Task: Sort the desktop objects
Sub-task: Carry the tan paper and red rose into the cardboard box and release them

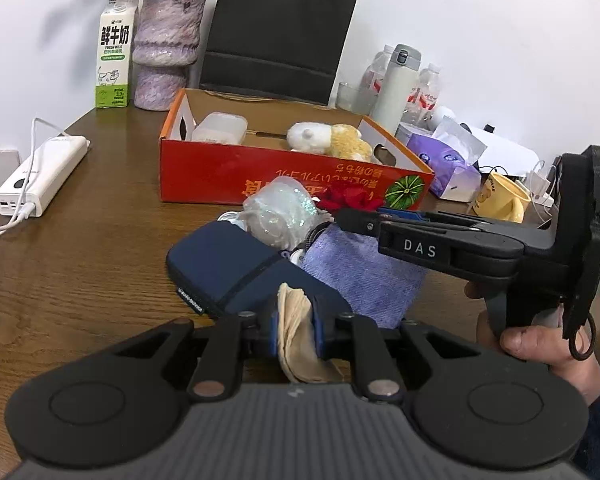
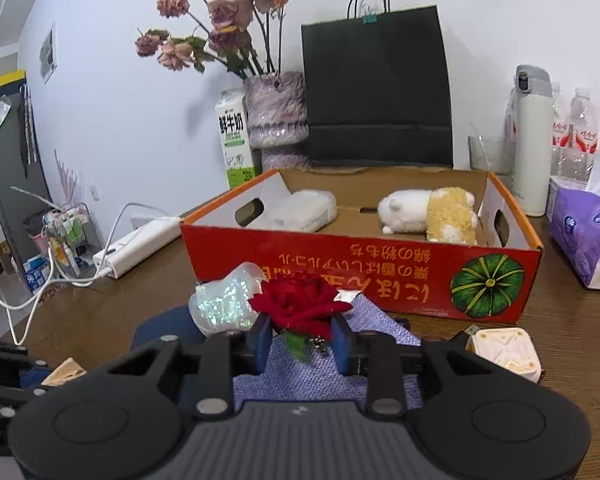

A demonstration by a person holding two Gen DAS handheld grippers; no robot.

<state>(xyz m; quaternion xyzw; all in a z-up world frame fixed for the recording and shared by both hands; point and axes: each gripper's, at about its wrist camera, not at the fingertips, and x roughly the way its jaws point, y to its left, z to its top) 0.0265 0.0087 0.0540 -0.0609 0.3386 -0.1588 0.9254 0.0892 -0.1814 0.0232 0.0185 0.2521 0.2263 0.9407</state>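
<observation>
My left gripper is shut on a beige cloth just above a navy case. My right gripper is shut on a red rose over a purple towel; it also shows in the left wrist view, and the rose too. A glittery clear pouch lies to the rose's left. The red cardboard box behind holds a white pack and a plush toy.
A white power bank with a cable lies at the left. Milk carton, vase and black paper bag stand at the back. Tissue pack, thermos, yellow mug and a cream charger are on the right.
</observation>
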